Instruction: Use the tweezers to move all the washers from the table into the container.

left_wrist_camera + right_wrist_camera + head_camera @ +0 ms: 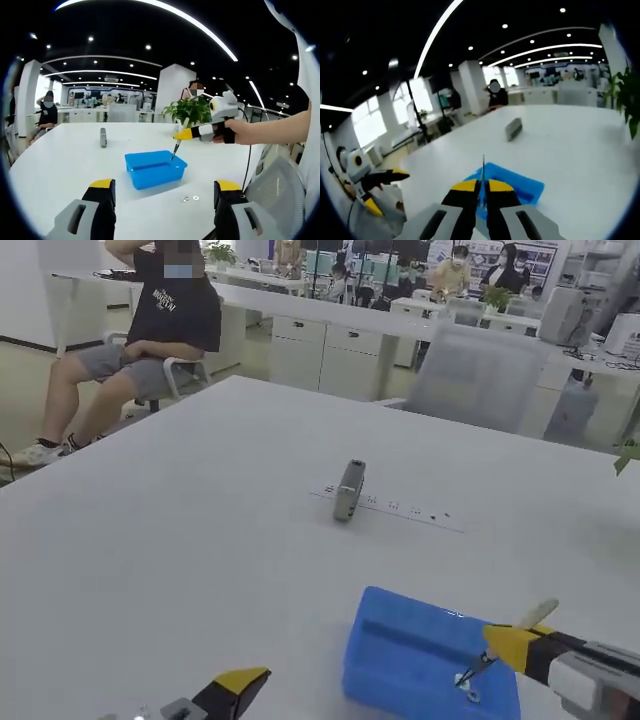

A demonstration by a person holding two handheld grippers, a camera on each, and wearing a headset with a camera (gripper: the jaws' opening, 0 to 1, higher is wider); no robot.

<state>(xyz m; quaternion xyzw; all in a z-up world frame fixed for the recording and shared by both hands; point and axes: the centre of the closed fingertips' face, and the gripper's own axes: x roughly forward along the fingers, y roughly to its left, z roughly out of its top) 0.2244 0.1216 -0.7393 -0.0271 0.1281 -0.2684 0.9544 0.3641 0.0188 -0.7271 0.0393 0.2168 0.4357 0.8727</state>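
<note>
My right tool (482, 186) clamps slim tweezers (483, 167) above the blue container (155, 179); my left tool (165, 184), jaws spread, views loose washers (189, 198) beside it.

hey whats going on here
A person works two handheld grippers at a white table. The right gripper is shut on tweezers, their tips over the blue container. The left gripper hangs open, holding nothing. A few washers lie on the table beside the container.
</note>
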